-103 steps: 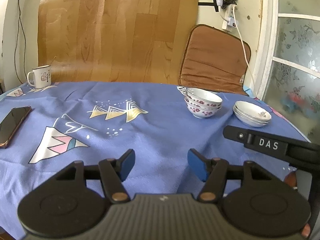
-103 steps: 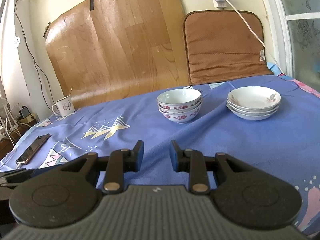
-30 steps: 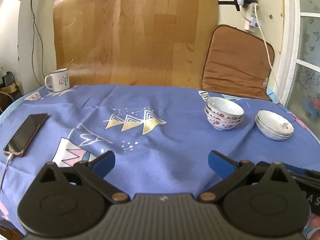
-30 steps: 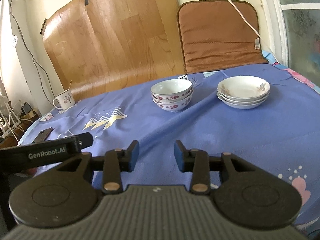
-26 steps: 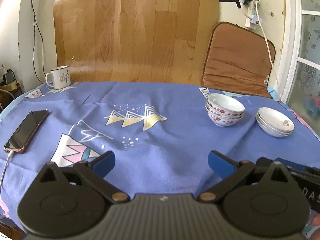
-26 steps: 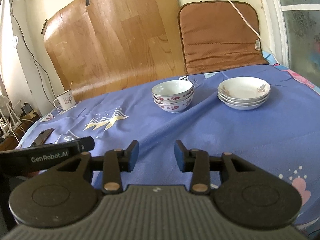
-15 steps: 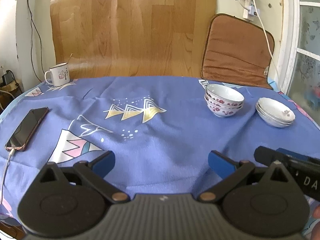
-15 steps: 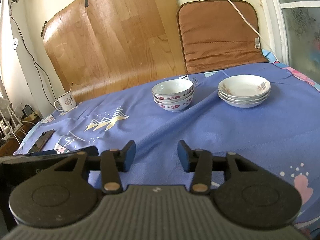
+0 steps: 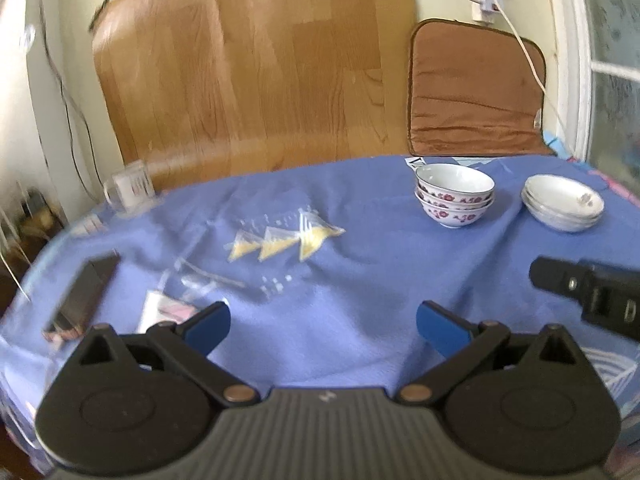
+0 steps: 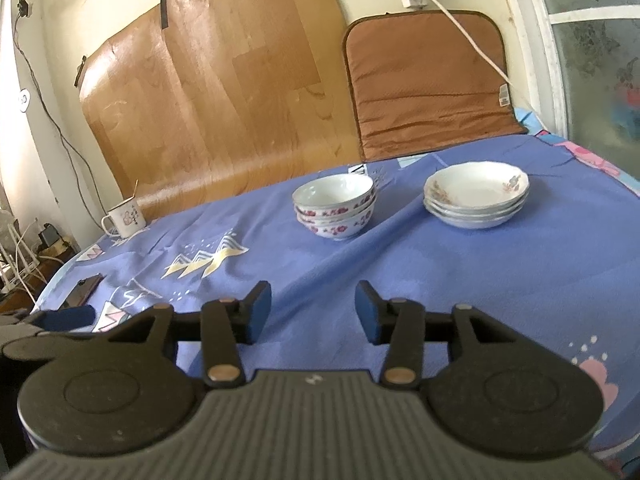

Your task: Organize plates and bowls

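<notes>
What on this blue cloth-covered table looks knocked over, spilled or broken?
Nothing stands out. The stack of white flowered bowls and the stack of shallow white plates sit upright, side by side but apart. The white enamel mug stands upright; the dark phone lies flat.

We can read no words or numbers here. The tag (image 10: 503, 95) on the cushion at right of the right wrist view is too small to make out. The mug (image 10: 126, 216) at left bears a pink drawing, not letters. A small emblem (image 10: 313, 379) on the gripper body near the bottom centre is no readable mark.
</notes>
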The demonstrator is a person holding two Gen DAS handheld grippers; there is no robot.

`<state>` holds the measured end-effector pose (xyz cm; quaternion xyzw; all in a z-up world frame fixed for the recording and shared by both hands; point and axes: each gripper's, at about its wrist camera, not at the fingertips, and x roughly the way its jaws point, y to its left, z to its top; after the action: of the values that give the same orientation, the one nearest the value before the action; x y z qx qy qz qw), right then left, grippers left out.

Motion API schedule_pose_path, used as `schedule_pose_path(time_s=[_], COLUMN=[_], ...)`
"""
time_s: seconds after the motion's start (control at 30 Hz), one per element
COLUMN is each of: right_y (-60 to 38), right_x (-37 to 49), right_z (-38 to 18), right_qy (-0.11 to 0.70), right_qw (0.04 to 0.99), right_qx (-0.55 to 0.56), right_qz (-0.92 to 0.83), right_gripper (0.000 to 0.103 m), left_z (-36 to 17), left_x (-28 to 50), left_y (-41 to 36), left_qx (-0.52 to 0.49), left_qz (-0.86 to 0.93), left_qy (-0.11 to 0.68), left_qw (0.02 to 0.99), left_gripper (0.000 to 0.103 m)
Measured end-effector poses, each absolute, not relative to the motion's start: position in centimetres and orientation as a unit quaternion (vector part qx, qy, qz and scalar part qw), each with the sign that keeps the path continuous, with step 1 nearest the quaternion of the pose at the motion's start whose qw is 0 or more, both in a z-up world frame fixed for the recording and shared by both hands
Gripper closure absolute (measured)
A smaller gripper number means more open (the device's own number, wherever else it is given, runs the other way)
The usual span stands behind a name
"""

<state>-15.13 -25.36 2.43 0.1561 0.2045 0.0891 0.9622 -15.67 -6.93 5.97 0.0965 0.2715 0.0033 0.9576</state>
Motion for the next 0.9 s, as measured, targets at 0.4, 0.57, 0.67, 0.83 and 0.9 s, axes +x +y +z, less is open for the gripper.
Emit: schedule_pose_path(time_s=[0.4,0.57,0.67,0.83,0.9], right_y=[-25.8,-25.2,-24.3,-22.2,-21.7], right_x=[-14.3,-13.4,-12.5,-12.0,-11.8], right_z=[2.6,2.9,2.9,3.0,3.1], right_qy=[0.199,0.180,0.194,0.199,0.203], right_qw=[0.965,0.968,0.966,0.966,0.966], right_qx=[0.154,0.156,0.149,0.130,0.128], right_qz=[0.080,0.081,0.088,0.100,0.098], right_gripper=[0.054,0.054,0.054,0.054,0.054], left_z=[6.6,6.7,6.1,5.7,5.6], left_x=[-14.7,-15.8,-16.4,-16.7,-16.7], left_y=[-5.8,-4.6,-3.6,-2.1,-2.0], left_qx=[0.079,0.073,0.058,0.045,0.052], left_qz=[0.015,0.045,0.053,0.047,0.043], left_qy=[0.292,0.283,0.298,0.308,0.307], left_qw=[0.953,0.955,0.951,0.949,0.949], left_gripper=[0.000,0.000,0.000,0.000,0.000])
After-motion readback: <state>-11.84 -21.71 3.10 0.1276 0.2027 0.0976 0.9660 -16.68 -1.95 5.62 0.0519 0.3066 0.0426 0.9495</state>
